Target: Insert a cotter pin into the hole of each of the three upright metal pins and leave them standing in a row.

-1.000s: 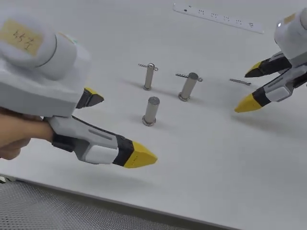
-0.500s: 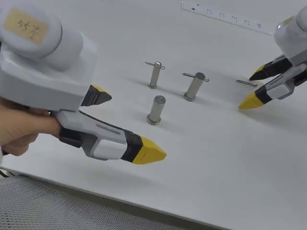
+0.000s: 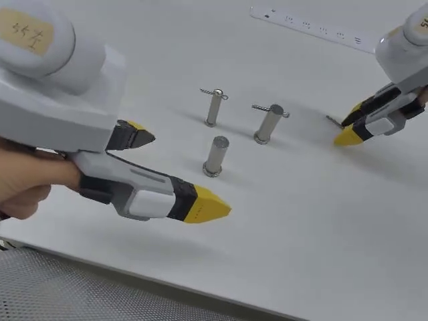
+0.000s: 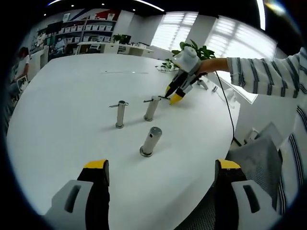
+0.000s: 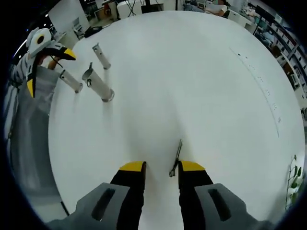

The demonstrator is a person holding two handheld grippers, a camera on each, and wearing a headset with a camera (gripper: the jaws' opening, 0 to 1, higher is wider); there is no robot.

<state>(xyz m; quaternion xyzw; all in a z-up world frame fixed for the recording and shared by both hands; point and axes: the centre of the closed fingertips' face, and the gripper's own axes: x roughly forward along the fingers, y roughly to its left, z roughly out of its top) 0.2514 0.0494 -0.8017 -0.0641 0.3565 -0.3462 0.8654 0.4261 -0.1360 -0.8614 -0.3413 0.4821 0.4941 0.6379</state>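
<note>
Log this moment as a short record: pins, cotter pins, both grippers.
fitted: rear-left metal pin, rear-right metal pin, inserted cotter pins through their tops
unfitted: near metal pin, upright
loose cotter pin: flat on table, between right gripper jaws
right gripper: open, low
left gripper: open, empty

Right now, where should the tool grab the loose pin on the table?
Its near end, from above. The cotter pin lies flat on the table, running lengthwise between the open jaws of the right tool, so lowering and closing would likely pinch its sides and leave the far end free.
</note>
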